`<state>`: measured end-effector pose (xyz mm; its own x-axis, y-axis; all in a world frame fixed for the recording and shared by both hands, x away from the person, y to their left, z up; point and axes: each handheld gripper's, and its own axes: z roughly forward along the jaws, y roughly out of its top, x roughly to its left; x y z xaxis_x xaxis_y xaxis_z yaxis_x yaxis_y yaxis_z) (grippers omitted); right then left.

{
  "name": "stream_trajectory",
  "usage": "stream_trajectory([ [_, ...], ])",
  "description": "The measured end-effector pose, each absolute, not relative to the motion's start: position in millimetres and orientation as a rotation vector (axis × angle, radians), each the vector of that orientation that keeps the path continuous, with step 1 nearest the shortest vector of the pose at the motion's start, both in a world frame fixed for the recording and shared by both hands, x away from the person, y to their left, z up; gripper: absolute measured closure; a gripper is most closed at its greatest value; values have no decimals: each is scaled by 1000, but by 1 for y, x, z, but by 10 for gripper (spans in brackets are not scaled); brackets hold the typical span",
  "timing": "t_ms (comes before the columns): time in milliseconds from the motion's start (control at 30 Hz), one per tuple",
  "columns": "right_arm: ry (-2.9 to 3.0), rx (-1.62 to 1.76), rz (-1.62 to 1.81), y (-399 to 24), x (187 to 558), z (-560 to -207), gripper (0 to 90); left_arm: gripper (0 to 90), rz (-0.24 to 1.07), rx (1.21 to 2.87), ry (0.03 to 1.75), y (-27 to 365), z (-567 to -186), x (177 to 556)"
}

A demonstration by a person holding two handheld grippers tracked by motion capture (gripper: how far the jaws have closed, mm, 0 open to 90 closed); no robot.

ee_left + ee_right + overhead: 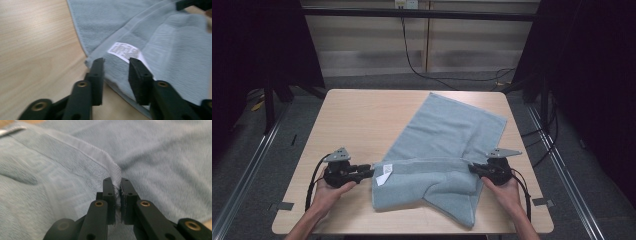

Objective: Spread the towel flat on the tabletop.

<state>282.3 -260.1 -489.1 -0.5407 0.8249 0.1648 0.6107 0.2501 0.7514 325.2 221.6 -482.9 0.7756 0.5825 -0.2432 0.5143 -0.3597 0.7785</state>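
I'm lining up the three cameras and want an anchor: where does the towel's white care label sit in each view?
High view: the white label lies at the left end of the blue-grey towel, just right of the left gripper.
Left gripper view: the label is at centre, just beyond the open jaws.
Right gripper view: I cannot make out the label.
Shared landmark: the towel's hemmed edge, which the right gripper pinches.

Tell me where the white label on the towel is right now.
In the high view, the white label sits on the towel's near left corner, just ahead of the open left gripper.
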Motion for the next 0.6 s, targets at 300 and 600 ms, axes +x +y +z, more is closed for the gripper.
stream_trajectory([
  [300,2286,1361,1168,-255,289,-507,846,401,102,2084,843,208,-503,346],
  [600,2275,1369,1195,-256,289,-509,846,724,96,2140,778,199,-503,339],
])
